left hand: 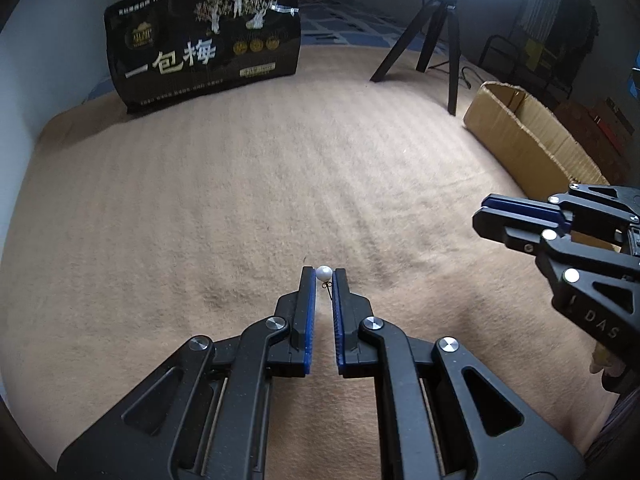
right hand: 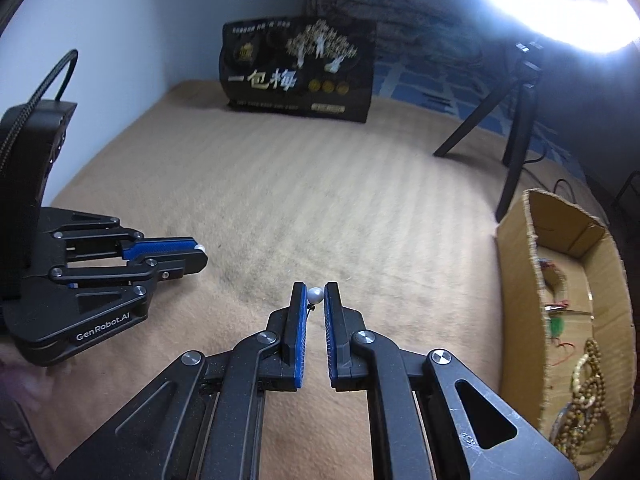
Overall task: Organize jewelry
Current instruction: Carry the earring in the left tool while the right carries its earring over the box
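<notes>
My left gripper (left hand: 323, 274) is shut on a white pearl earring (left hand: 323, 272), its small hook hanging between the blue pads. It also shows in the right wrist view (right hand: 199, 251) at the left, the pearl at its tip. My right gripper (right hand: 316, 294) is shut on a second pearl earring (right hand: 315, 294), above the tan blanket. It shows in the left wrist view (left hand: 480, 210) at the right. A cardboard box (right hand: 516, 280) at the right holds brown bead strings (right hand: 588, 392) and other jewelry.
A tan blanket (left hand: 240, 200) covers the surface. A black bag with white characters (left hand: 200, 48) stands at the back. A black tripod (left hand: 436, 32) with a bright lamp stands at the back right, beside the box (left hand: 520, 132).
</notes>
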A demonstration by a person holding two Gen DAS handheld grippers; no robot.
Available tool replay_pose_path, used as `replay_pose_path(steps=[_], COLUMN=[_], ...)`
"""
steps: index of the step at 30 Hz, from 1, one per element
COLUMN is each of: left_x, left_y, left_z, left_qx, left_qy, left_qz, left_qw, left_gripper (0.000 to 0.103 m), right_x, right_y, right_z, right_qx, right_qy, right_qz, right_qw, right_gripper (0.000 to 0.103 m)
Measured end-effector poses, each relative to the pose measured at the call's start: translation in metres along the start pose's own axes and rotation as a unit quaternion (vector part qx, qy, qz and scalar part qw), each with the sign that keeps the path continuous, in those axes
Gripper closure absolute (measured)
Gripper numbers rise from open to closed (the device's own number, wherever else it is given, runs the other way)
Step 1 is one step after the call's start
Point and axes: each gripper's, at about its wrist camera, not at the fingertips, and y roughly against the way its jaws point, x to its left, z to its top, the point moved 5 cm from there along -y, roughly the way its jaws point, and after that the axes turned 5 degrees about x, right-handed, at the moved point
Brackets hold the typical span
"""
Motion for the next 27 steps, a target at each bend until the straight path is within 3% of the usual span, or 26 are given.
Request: replay_pose_path(steps=[15, 27], left_x=[-0.048, -0.118], left_y=[0.042, 0.056], left_z=[0.026, 0.046], left_qx=[-0.045, -0.066], left_qy=[-0.018, -0.050], left_qz=[-0.027, -0.064], left_qw=[0.9985, 0.9946], left_gripper=[0.096, 0.096], right_x=[-0.050, -0.112], right_y=[0.063, 0.100], right_z=[-0.004, -0.019], right_qx=[-0.050, -0.067], right_qy=[-0.042, -0.092], right_qz=[-0.028, -0.056], right_qw=[0.997, 0.992], right_gripper=[0.096, 0.096])
